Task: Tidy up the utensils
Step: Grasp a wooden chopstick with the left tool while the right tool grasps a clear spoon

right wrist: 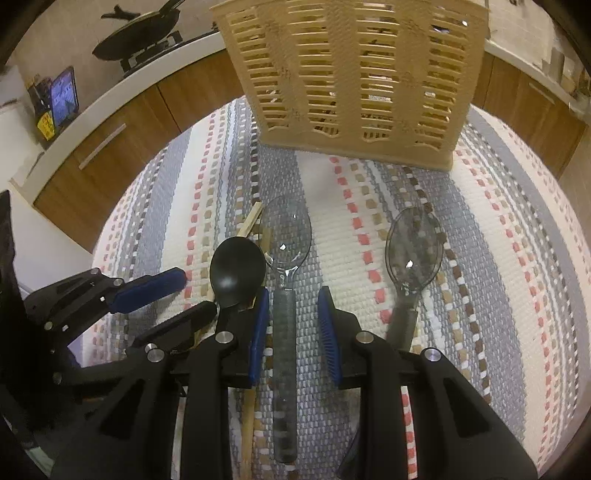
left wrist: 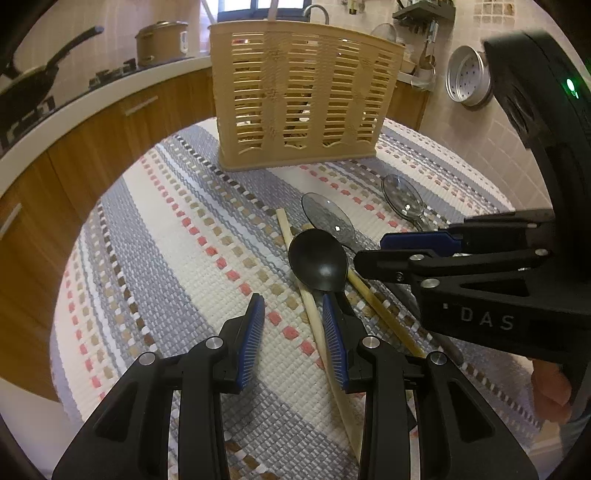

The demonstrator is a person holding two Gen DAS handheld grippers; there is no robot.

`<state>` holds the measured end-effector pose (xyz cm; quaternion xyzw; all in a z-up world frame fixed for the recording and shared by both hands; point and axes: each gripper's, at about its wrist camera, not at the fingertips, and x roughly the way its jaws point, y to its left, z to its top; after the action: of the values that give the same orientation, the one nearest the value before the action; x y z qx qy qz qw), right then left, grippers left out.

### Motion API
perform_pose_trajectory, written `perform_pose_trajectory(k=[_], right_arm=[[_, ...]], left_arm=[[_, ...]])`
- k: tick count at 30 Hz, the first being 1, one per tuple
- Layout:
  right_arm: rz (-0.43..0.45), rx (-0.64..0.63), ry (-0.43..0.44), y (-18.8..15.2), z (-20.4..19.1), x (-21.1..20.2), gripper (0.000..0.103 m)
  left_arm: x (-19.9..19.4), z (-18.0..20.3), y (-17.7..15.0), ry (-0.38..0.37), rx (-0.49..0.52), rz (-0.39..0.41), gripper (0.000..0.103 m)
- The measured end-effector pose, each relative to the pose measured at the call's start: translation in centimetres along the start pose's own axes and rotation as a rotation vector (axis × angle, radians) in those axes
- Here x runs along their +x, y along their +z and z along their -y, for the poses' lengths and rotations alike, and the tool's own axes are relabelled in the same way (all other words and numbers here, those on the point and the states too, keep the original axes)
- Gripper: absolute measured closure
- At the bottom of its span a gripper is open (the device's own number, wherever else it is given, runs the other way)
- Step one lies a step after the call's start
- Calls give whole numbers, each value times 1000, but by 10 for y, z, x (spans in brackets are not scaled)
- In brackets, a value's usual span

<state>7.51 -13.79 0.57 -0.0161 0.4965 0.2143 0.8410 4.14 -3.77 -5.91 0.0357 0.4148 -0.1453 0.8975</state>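
A beige slotted utensil basket (left wrist: 303, 96) (right wrist: 362, 74) stands upright at the far side of a striped woven mat (left wrist: 184, 266) (right wrist: 498, 258). On the mat lie a black spoon (left wrist: 319, 262) (right wrist: 236, 269), two clear grey plastic spoons (left wrist: 328, 218) (left wrist: 402, 197) (right wrist: 286, 236) (right wrist: 413, 251) and two wooden chopsticks (left wrist: 314, 314) (left wrist: 384, 314). My left gripper (left wrist: 293, 306) is open, low over the mat, with one chopstick between its fingers and the black spoon just ahead. My right gripper (right wrist: 293, 299) is open, its fingers either side of the handle of one clear spoon.
A kitchen counter with wooden cabinets (left wrist: 92, 122) curves behind the table, holding a frying pan (left wrist: 33, 81) (right wrist: 144, 33) and a pot (left wrist: 162, 40). A metal strainer (left wrist: 469, 77) hangs on the tiled wall at right. The right gripper (left wrist: 461, 258) crosses the left wrist view.
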Motion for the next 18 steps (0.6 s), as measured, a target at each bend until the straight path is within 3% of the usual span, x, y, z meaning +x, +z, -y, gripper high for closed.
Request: perform_pose_trajectory(k=[1, 3, 6, 9, 13, 18], right_arm=[[-6, -10, -17, 0, -2, 1, 79], [-13, -26, -70, 1, -6, 3, 92], [-23, -4, -75, 1, -4, 3, 92], [-36, 51, -114, -1, 4, -1, 92], [-82, 126, -123, -5, 11, -5, 92], [-110, 132, -147, -11, 10, -9, 92]], left_arm=[[0, 1, -1, 15, 6, 4, 73], [-1, 3, -1, 51, 16, 7, 84], [-1, 1, -2, 102, 22, 10, 99], [-4, -16, -1, 32, -73, 3, 99], [-11, -37, -5, -7, -194, -4, 99], [-14, -51, -8, -63, -273, -44, 99]])
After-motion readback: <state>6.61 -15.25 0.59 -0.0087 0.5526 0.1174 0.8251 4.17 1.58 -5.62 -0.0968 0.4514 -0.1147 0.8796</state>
